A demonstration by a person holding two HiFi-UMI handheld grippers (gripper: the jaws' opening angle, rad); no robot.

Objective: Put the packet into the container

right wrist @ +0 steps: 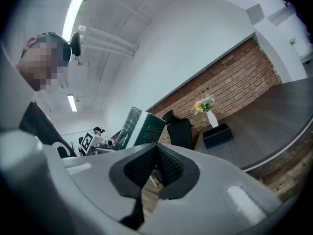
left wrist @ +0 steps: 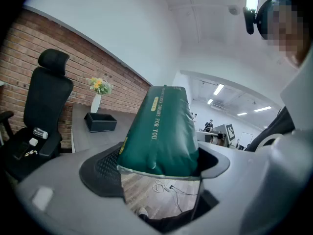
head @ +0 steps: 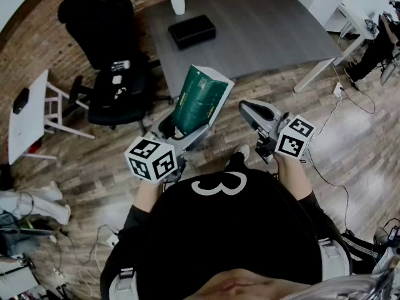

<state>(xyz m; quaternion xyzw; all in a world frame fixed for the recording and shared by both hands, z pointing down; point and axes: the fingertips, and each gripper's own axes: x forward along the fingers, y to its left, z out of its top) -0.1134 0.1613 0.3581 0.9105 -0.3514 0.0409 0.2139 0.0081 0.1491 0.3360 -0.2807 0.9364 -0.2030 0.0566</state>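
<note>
A puffy green packet (head: 199,99) stands upright in the air, well short of the table, with my left gripper (head: 187,133) shut on its lower end. In the left gripper view the packet (left wrist: 159,131) fills the wide gap between both pads (left wrist: 105,168). The black open container (head: 192,31) sits on the grey table (head: 262,36), beyond the packet, and also shows as a dark box (left wrist: 100,122). My right gripper (head: 253,112) hovers to the right of the packet, shut with nothing in it; its jaws (right wrist: 156,168) meet, with the packet (right wrist: 139,128) off to its left.
A white vase with flowers (head: 177,0) stands behind the container. A black office chair (head: 106,55) sits left of the table, with a small white side table (head: 28,114) further left. Cables and a power strip (head: 337,92) lie on the wooden floor.
</note>
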